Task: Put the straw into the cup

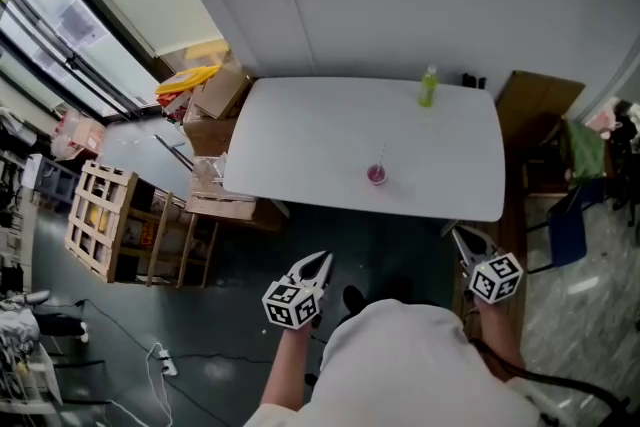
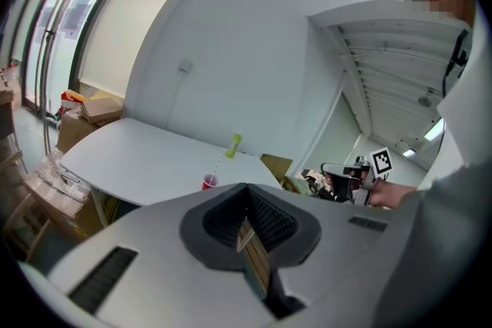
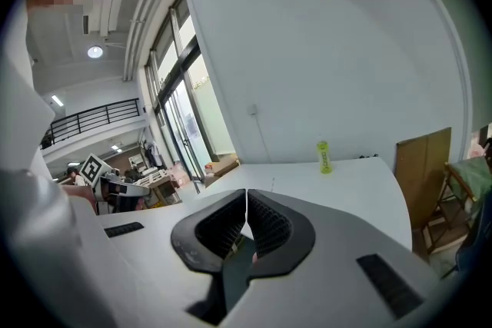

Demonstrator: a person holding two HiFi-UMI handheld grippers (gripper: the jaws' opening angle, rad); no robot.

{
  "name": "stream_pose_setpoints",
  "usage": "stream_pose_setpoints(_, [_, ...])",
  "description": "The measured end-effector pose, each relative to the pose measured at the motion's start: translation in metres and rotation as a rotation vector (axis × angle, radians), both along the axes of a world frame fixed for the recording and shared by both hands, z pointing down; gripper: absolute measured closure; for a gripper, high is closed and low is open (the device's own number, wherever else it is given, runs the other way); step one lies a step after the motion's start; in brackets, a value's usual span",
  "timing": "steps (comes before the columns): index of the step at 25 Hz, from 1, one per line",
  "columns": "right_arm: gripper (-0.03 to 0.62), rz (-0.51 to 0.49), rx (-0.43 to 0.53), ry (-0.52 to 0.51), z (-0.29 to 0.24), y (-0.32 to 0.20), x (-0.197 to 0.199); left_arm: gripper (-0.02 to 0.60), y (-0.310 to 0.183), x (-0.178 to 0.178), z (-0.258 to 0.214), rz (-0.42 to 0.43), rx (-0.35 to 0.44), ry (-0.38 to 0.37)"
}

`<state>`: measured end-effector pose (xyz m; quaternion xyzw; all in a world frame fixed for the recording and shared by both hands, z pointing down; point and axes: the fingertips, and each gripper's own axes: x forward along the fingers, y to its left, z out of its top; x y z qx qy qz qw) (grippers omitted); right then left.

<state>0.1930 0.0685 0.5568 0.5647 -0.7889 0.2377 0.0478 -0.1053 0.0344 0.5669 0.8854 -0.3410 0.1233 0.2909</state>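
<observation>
While both are held short of the table [image 1: 300, 135], the left gripper [image 1: 322, 257] and right gripper [image 1: 456, 231] have their jaws pressed together on nothing. The cup [image 1: 376, 176] — straw [image 1: 381, 156] standing in it — sits well ahead of them (roughly between the two).

The table [image 1: 300, 125] has a smooth, matt white top; the small red cup [image 1: 376, 176] looks like thin, slightly see-through plastic, the green bottle [image 1: 428, 87] like glossy plastic, and the straw [image 1: 381, 155] is too thin to judge. The left gripper [image 2: 246, 187] and right gripper [image 3: 246, 192] both have smooth, matt grey plastic shells, with black, finely ribbed, rubber-like pads [image 3: 272, 226] on the inner faces. Plain brown cardboard boxes [image 1: 222, 95], a rough bare-wood crate [image 1: 100, 220] and a dark floor [image 1: 240, 315] with a dull sheen make up the rest.
</observation>
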Motion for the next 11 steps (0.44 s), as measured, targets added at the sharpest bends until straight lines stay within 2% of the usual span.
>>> stream_pose_setpoints(11, [0.557, 0.001, 0.014, -0.021, -0.001, -0.014, -0.007, 0.58, -0.009, -0.012, 0.002, -0.027, -0.003, 0.005])
